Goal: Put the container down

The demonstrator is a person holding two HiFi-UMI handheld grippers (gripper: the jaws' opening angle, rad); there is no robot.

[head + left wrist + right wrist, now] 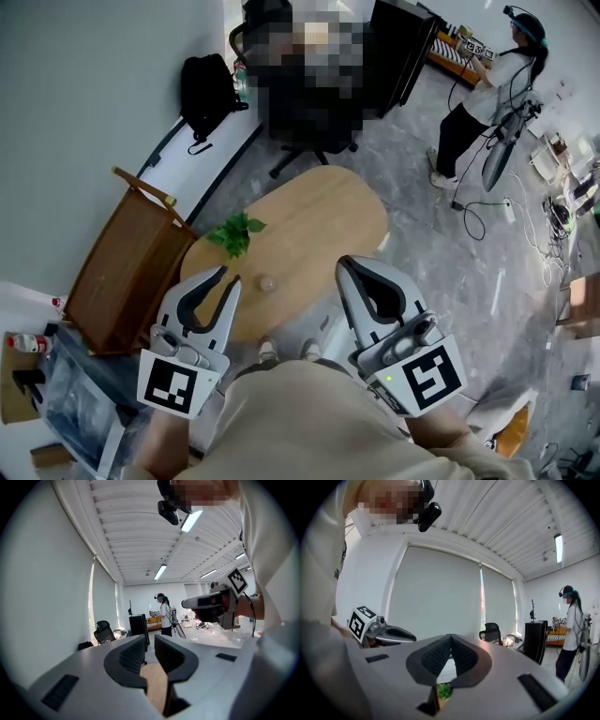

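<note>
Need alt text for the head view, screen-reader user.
The left gripper and right gripper hover empty over an oval wooden table bearing a small clear container and a leafy plant. Another person stands across the room at upper right.

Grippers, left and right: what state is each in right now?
Left gripper: jaws a narrow gap apart, holding nothing.
Right gripper: jaws closed tip to tip, holding nothing.

Tiny clear object on the wooden table, too small for any sure name.
</note>
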